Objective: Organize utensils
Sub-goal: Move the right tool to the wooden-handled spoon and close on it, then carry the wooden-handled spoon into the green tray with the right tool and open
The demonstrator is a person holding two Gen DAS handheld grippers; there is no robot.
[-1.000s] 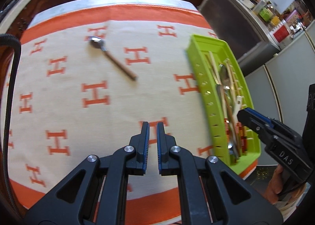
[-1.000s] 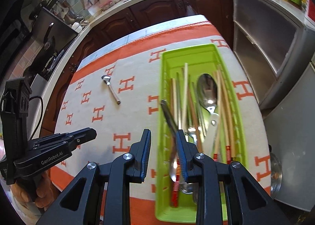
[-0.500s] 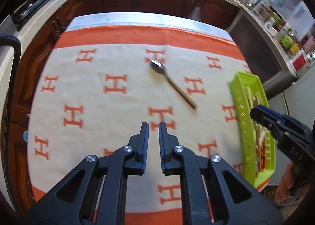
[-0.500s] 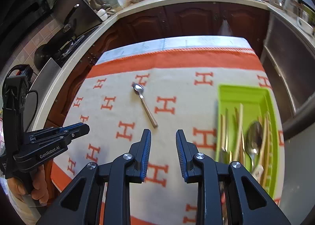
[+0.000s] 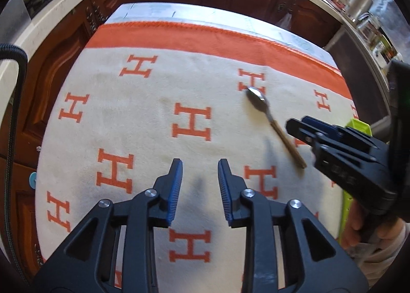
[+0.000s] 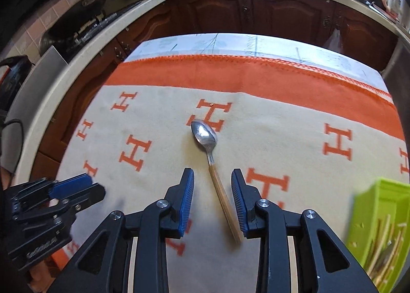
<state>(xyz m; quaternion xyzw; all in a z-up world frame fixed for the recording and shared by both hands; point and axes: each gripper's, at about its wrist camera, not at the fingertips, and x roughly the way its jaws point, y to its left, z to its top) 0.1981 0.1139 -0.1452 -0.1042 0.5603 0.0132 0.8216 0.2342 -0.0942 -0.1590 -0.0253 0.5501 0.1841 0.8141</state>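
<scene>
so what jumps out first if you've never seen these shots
A lone spoon with a wooden handle lies on the cream cloth patterned with orange H's, its handle framed between the fingers of the right gripper, whose jaws are opening and not touching it. The left gripper, also opening, has nothing between its fingers. A bright green tray of utensils sits at the right edge of the right wrist view.

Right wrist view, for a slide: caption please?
Right claw, opening, straddles the wood-handled spoon lying on the H-patterned cloth.
</scene>
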